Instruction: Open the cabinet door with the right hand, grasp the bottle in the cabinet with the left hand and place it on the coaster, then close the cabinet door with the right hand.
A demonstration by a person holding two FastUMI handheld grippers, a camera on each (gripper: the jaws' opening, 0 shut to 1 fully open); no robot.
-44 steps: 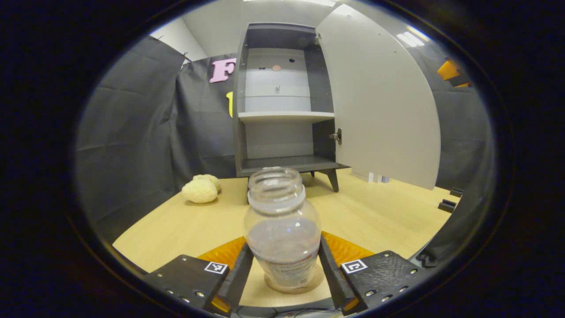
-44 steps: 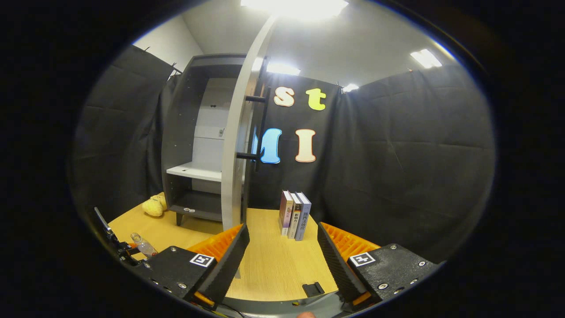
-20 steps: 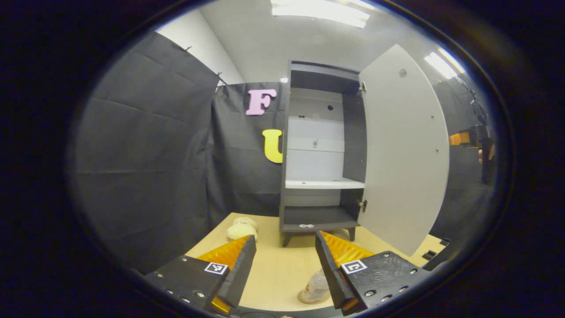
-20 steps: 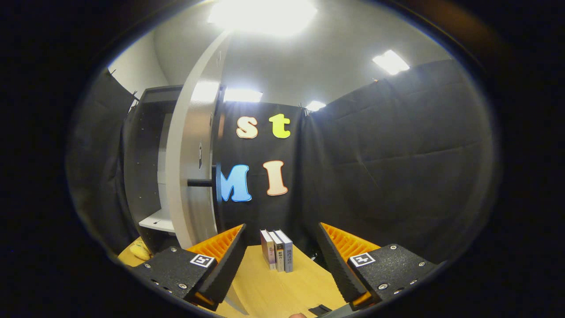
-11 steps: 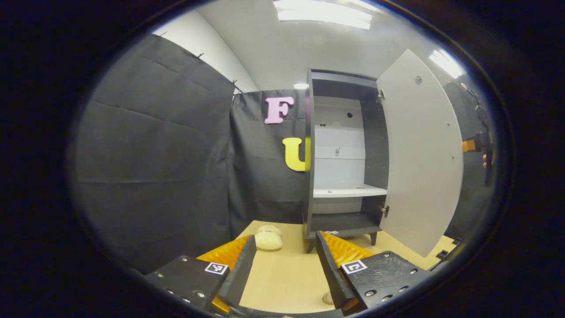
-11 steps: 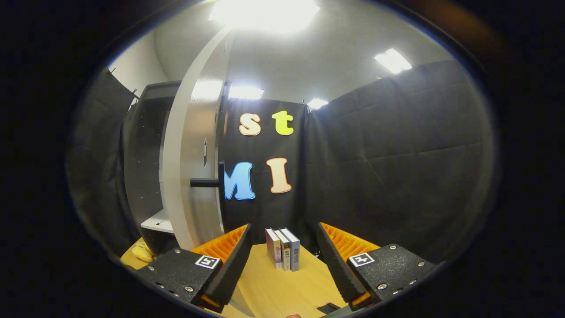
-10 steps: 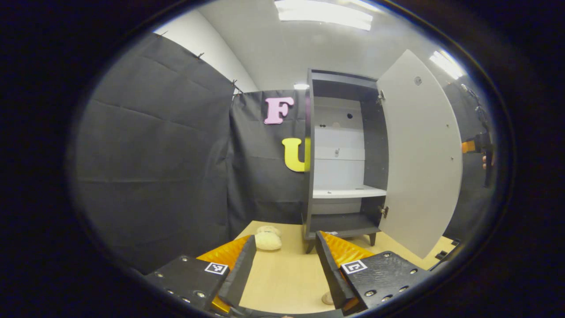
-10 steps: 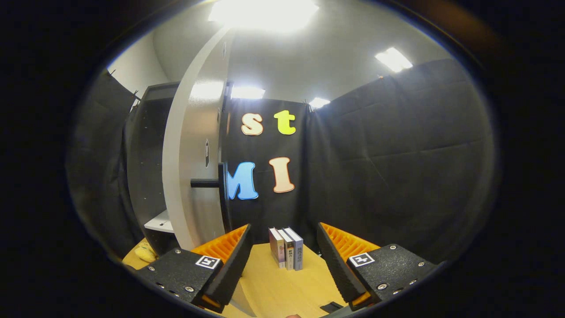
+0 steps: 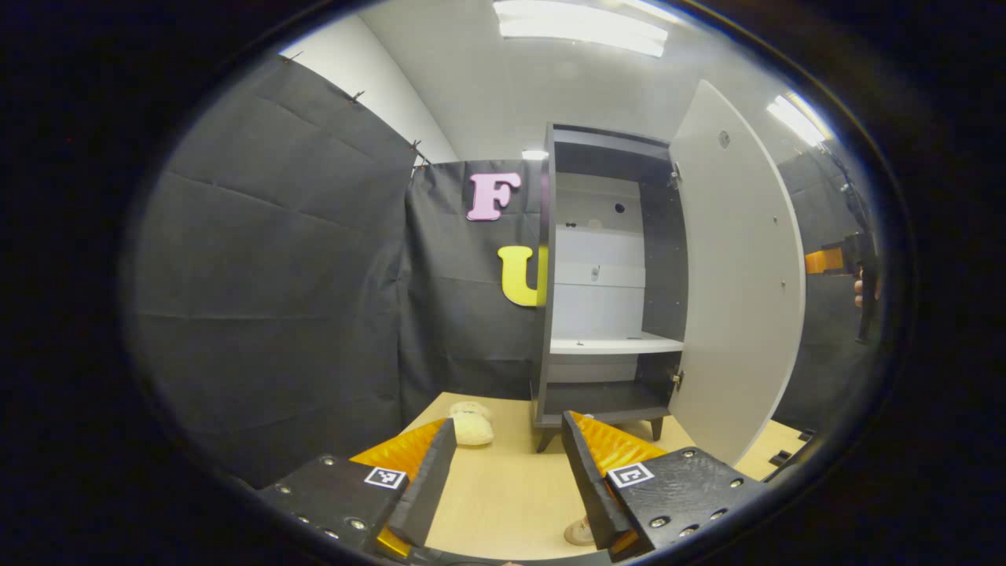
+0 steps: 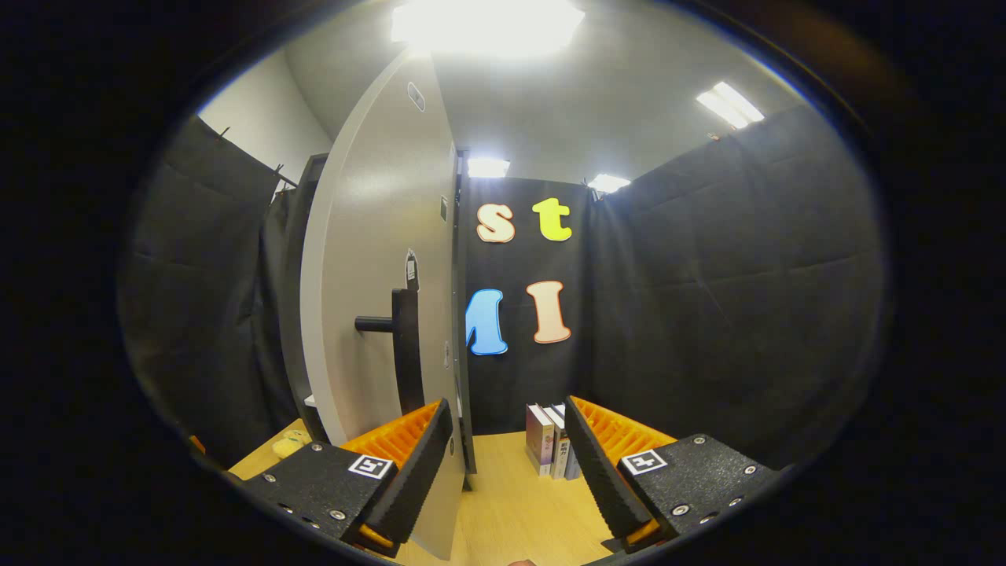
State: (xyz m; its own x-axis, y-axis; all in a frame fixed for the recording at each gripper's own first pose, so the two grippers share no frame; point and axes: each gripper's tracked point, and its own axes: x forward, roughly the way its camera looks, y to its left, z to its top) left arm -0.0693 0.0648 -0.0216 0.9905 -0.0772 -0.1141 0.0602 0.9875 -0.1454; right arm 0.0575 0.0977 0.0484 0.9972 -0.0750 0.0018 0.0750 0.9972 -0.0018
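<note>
In the left gripper view, the left gripper hangs open and empty over the table before the cabinet, its door ajar; the coaster peeks beside a finger, the bottle hidden. In the right gripper view, the right gripper gapes empty beside the door's handle, books beyond.
</note>
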